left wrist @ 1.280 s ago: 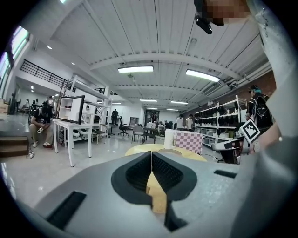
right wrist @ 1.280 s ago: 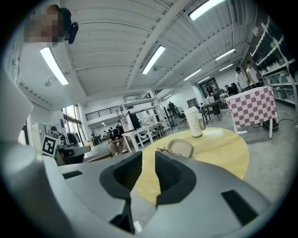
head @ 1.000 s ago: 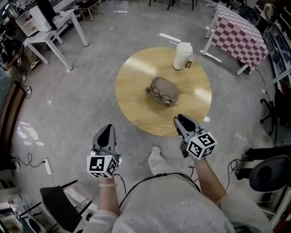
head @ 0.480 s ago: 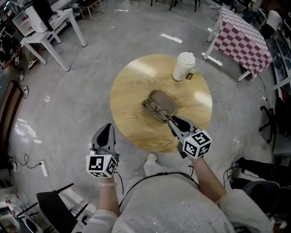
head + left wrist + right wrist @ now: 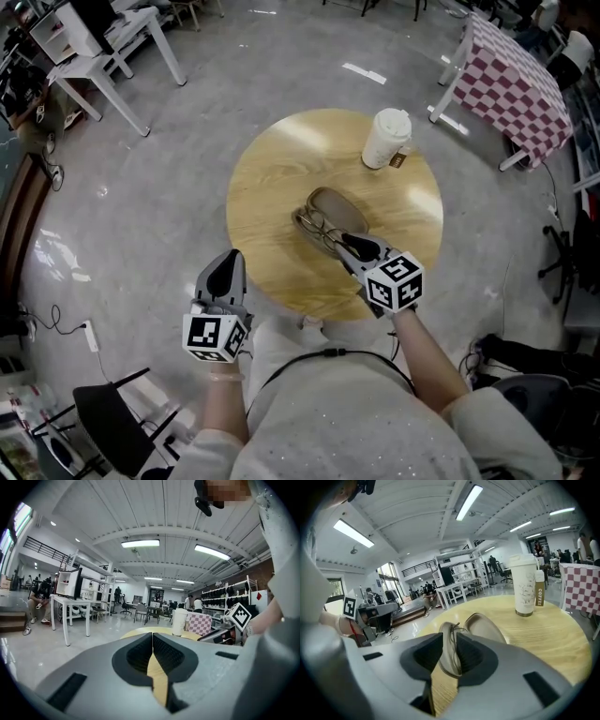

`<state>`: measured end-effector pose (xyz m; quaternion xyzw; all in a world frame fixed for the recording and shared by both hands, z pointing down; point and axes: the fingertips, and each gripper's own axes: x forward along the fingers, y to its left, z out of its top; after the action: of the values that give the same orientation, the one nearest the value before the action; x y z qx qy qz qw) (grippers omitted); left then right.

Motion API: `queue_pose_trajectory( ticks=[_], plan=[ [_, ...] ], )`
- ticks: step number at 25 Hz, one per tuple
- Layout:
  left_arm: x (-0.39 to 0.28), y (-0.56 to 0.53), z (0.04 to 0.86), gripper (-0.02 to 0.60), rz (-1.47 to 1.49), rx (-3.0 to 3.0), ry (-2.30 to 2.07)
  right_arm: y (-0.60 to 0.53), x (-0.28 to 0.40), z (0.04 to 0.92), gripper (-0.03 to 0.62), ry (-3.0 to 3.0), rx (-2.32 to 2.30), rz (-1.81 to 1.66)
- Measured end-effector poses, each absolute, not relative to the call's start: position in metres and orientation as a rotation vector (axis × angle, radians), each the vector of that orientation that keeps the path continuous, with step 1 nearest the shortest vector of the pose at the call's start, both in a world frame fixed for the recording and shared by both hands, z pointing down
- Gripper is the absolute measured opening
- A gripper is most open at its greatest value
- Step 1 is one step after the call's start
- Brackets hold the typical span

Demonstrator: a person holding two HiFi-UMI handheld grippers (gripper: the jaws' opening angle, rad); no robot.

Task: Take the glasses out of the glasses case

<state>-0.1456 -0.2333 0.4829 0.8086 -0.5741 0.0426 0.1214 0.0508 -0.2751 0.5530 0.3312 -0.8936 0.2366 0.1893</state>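
Left tongs (image 5: pixel 228 265): held low over the floor, off the near-left edge of the bench (image 5: pixel 272 178), well apart from the work. In the left gripper view the tongs (image 5: pixel 152 638) are clenched, pads meeting along one seam, with nothing between them. Only the bench top (image 5: pixel 140 631) shows beyond.

Bench centre: the case (image 5: pixel 341 210) lies open, lid half folded back away from the person. The glasses (image 5: pixel 319 231) sit in the near half, folded. They have not been lifted, so the task's thing is inside the case.

Right tongs (image 5: pixel 349 242): reached in over the near edge of the bench, tips at the near end of the case. In the right gripper view the tongs (image 5: pixel 449 651) are released, jaws a little apart. They straddle the near shell of the case (image 5: pixel 485 627) and the thin frame of the glasses (image 5: pixel 453 631). The right pad looks close against the shell. A gap shows on the left side. No squeeze evident.

Far right: a tall cup (image 5: pixel 385 139) with a small coffee bottle (image 5: pixel 397 160) just beside it, well clear of the case.

Step in hand, as judged: the approach to the grasp, with pick-up not begun.

Next move calls for: catching the frame alone, not the shell rim with it, then closing gently on thin wire and lifting straight out. The case is light and unheld, so it may drag along. The idle left tongs could pin it.
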Motion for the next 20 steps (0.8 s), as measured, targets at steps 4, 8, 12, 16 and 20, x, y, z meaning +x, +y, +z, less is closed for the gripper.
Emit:
queue_pose_trajectory(
  ticks=[4, 8, 12, 16, 20],
  plan=[
    [-0.144, -0.234, 0.483, 0.005, 0.147, 2.366, -1.675, -0.279, 0.047, 0.561, 0.097, -2.482, 0.891, 0.696],
    [-0.145, -0.241, 0.484, 0.005, 0.153, 2.367, -1.673, -0.281, 0.044, 0.570, 0.103, -2.434, 0.862, 0.716],
    [-0.142, -0.253, 0.480, 0.006, 0.148, 2.395, -1.651, -0.286, 0.041, 0.576, 0.103, -2.390, 0.860, 0.731],
    [-0.145, -0.262, 0.479, 0.005, 0.144, 2.405, -1.633, -0.289, 0.033, 0.587, 0.103, -2.331, 0.818, 0.749],
    [-0.152, -0.261, 0.481, 0.005, 0.159, 2.401, -1.631, -0.293, 0.028, 0.602, 0.093, -2.251, 0.783, 0.733]
  ],
)
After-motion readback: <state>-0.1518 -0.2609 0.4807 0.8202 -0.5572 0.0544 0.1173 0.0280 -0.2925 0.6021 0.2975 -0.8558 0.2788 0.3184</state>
